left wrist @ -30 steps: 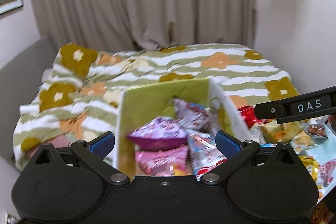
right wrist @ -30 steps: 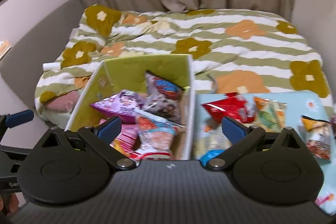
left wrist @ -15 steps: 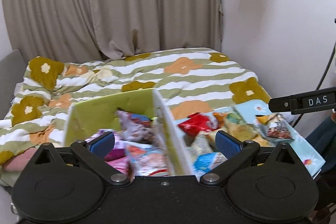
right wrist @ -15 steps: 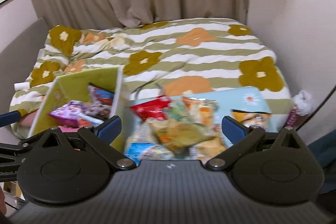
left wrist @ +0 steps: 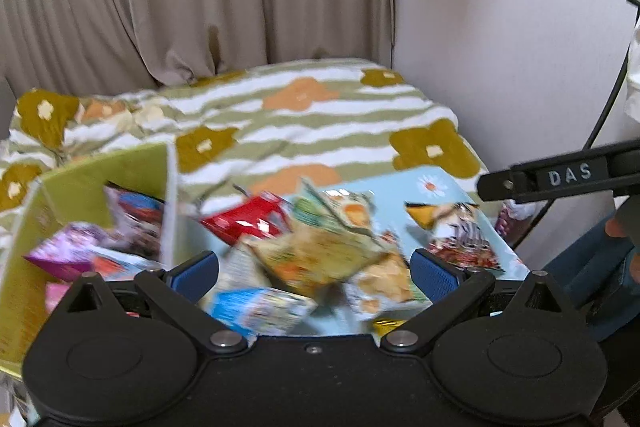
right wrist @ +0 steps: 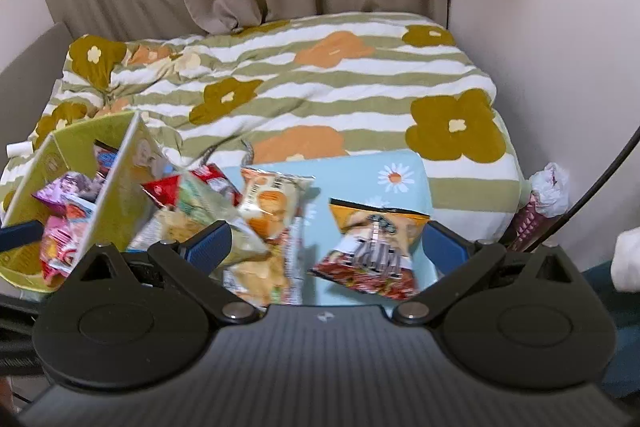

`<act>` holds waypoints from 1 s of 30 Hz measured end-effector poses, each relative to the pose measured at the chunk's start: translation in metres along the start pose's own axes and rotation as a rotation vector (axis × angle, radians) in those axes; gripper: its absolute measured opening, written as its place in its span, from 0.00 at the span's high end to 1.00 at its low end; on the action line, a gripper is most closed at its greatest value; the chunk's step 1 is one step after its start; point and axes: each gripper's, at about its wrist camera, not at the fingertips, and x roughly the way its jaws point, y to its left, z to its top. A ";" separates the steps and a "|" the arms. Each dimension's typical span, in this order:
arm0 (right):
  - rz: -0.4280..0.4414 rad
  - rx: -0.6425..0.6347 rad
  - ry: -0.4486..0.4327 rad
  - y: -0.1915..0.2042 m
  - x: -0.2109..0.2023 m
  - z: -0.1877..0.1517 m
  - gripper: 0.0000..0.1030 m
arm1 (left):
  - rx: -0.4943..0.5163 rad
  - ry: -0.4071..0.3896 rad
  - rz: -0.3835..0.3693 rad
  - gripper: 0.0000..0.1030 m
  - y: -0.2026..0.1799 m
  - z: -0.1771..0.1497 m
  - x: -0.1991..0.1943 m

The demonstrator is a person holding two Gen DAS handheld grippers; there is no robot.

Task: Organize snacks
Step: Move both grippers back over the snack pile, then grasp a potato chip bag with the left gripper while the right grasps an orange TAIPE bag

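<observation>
- Far to the left, on the flowered bedspread (right wrist: 328, 83), stands a green box (right wrist: 116, 195) already filled with snack packets; a purple packet (right wrist: 66, 187) and pink ones show above its rim.
- Just beside the box's right wall, a light blue mat with a daisy print (right wrist: 372, 179) lies on the bed and carries the loose snacks.
- On the mat's left part, a red packet (left wrist: 250, 221) lies nearest the box, with a heap of pale green and orange packets (left wrist: 320, 251) overlapping one another next to it; the left view is blurred, so their print cannot be read.
- Above that heap hangs the left gripper (left wrist: 314, 267), its blue pads spread wide with nothing between them.
- Toward the middle of the mat, an orange biscuit packet (right wrist: 268, 203) lies lengthwise, touching the heap.
- Further right, apart from the rest, lies an orange and red packet (right wrist: 372, 247) with a striped picture.
- Over this stretch of the mat hangs the right gripper (right wrist: 326, 247), its fingers likewise wide apart and empty.
- At the right edge, beside the wall, a white plastic bag (right wrist: 550, 193) sits next to the bed.
</observation>
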 end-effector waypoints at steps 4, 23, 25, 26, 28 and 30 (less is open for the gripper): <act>0.029 -0.012 0.042 -0.021 0.024 0.000 0.00 | -0.025 0.058 -0.008 0.00 -0.029 -0.005 0.033; 0.089 0.061 0.168 -0.064 0.126 -0.012 0.00 | -0.063 0.211 0.079 0.00 -0.071 -0.022 0.152; 0.090 0.063 0.173 -0.063 0.131 -0.013 0.00 | -0.063 0.223 0.086 0.05 -0.069 -0.025 0.159; 0.091 0.063 0.178 -0.062 0.133 -0.014 0.00 | -0.068 0.232 0.086 0.08 -0.068 -0.026 0.163; 0.091 0.061 0.186 -0.061 0.136 -0.015 0.00 | -0.087 0.252 0.072 0.13 -0.064 -0.028 0.169; 0.089 0.062 0.195 -0.060 0.140 -0.017 0.00 | -0.090 0.243 0.066 0.15 -0.062 -0.030 0.168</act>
